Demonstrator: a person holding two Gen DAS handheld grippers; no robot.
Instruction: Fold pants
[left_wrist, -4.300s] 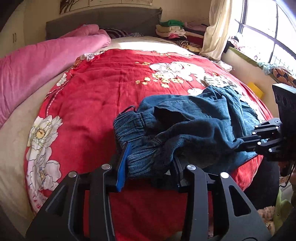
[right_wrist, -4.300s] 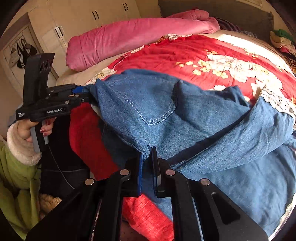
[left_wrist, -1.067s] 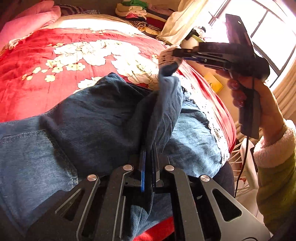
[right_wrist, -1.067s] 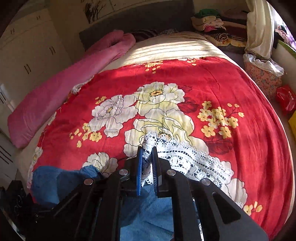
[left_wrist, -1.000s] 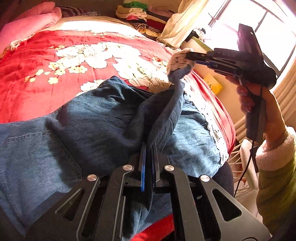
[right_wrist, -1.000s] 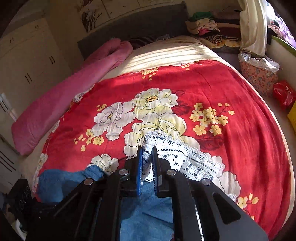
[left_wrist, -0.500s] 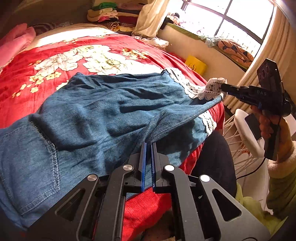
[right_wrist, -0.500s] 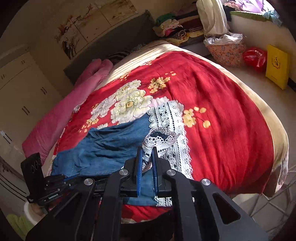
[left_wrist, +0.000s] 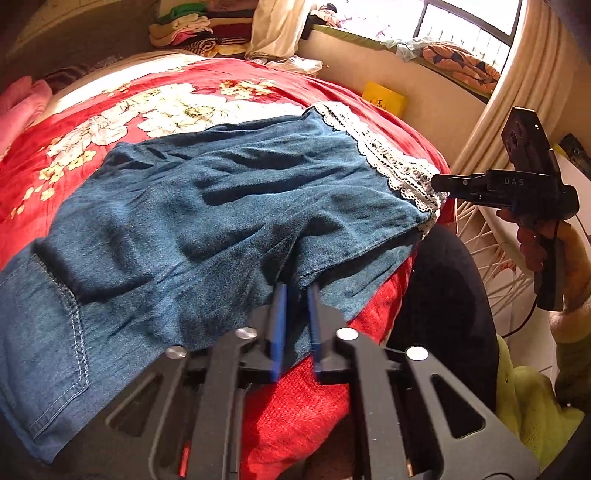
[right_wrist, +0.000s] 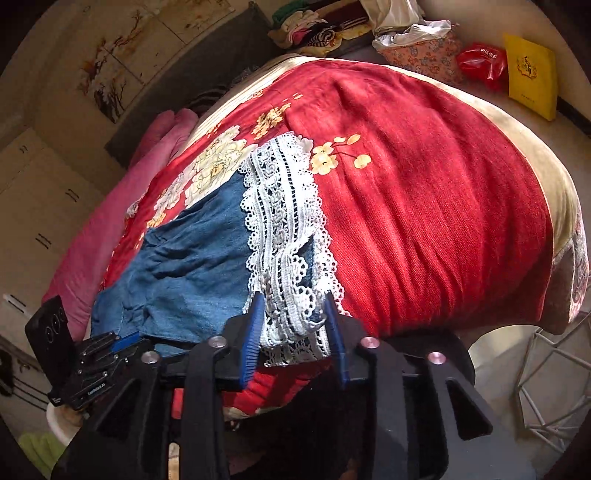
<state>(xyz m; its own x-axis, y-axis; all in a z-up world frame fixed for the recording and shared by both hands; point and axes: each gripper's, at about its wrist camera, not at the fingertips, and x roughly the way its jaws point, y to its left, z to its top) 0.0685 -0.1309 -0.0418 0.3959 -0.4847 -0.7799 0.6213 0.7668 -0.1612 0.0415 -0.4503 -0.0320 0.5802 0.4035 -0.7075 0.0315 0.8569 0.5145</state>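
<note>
On the bed (right_wrist: 424, 206): blue denim pants (left_wrist: 221, 206) lie spread over a red flowered blanket (left_wrist: 110, 122), near the front edge.
Left gripper (left_wrist: 295, 317): jaws close together, clamped on the near edge of the denim; a fold of cloth runs down between the blue pads.
Right gripper (right_wrist: 293, 332): jaws stand apart, with the white lace hem (right_wrist: 284, 221) of the pant leg lying loose between them, bunched at the tips.
Lace hem: at the end of the pants farthest from the left gripper, draped at the bed's edge.
</note>
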